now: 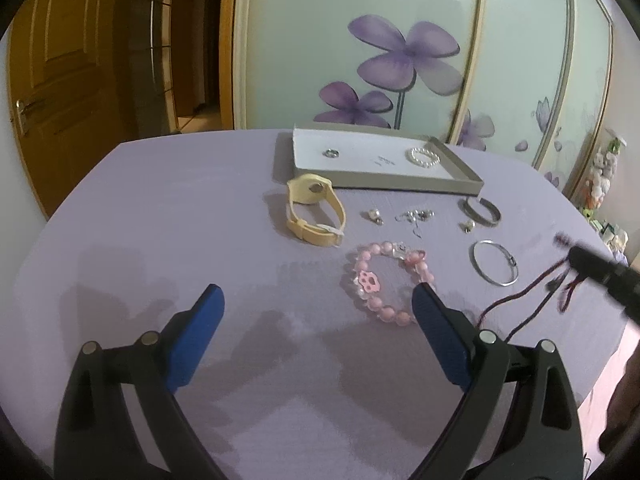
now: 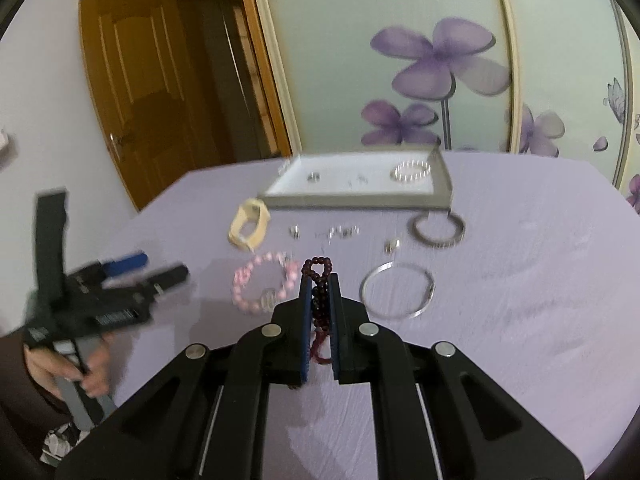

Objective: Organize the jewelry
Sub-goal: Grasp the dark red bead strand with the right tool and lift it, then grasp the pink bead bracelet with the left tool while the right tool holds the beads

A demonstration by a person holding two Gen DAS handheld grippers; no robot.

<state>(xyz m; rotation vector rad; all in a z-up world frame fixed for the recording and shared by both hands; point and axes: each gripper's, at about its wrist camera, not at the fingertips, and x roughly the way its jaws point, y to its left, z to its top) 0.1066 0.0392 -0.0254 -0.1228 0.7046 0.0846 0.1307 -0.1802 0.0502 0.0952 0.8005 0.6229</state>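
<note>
My right gripper (image 2: 320, 280) is shut on a dark red bead necklace (image 2: 318, 270) and holds it above the purple table; its strands (image 1: 516, 300) hang at the right of the left wrist view. My left gripper (image 1: 318, 296) is open and empty, near a pink bead bracelet (image 1: 384, 280). A grey tray (image 1: 400, 186) at the back holds a ring (image 1: 331, 153), small earrings (image 1: 383, 159) and a pearl bracelet (image 1: 422, 157). On the table lie a yellow watch (image 1: 314, 208), a dark bangle (image 1: 480, 210), a thin silver bangle (image 1: 496, 267) and small silver pieces (image 1: 412, 216).
The table (image 1: 160, 220) wears a purple cloth and ends in a rounded edge at left and right. A floral sliding wardrobe (image 1: 400, 52) stands behind it. A wooden door (image 1: 60, 80) is at the left. Small toys (image 1: 600, 176) sit at the far right.
</note>
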